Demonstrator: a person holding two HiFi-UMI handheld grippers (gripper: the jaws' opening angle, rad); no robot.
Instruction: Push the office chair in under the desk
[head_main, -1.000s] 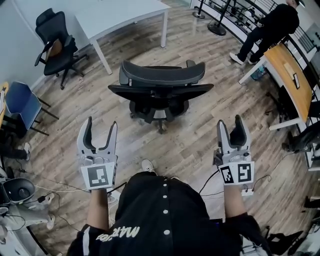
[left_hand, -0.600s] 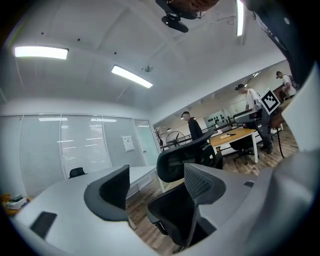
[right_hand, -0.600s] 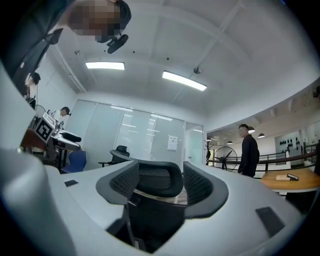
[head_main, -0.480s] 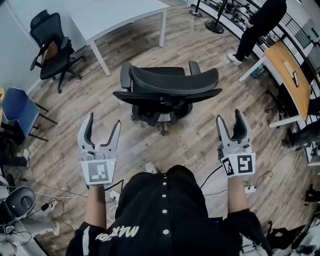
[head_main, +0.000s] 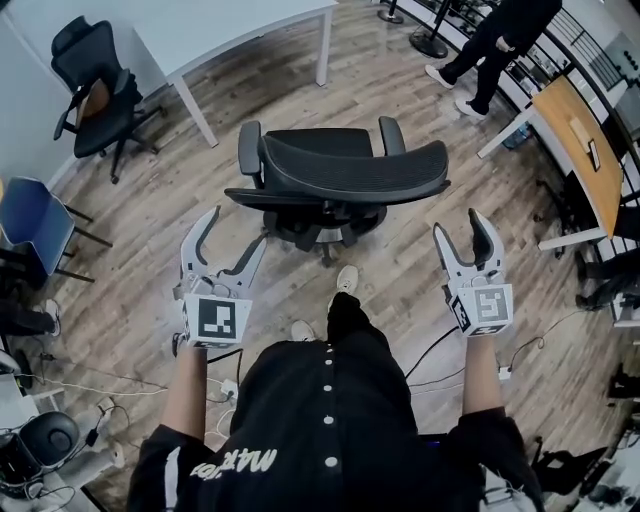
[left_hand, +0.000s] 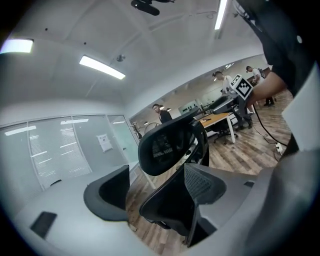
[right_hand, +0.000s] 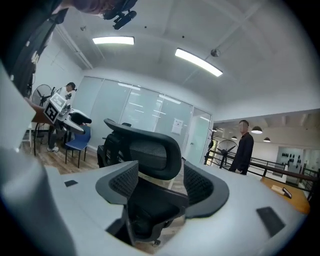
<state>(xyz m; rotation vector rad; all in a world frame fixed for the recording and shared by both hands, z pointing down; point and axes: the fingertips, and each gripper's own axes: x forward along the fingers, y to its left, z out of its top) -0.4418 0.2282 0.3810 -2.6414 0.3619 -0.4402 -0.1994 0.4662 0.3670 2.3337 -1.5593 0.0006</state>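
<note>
The office chair (head_main: 345, 170) stands on the wood floor with its backrest toward the person. It is ahead of and between both grippers, touching neither, and short of the white desk (head_main: 235, 28) beyond it. The left gripper (head_main: 232, 236) and right gripper (head_main: 461, 228) have just been opening; their jaws stand apart, holding nothing. The white lettering (head_main: 236, 464) on the person's black top cannot be read.

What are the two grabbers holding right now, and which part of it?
Nothing. The left gripper and right gripper have just been opening their jaws, with nothing between them; both are short of the office chair.
</note>
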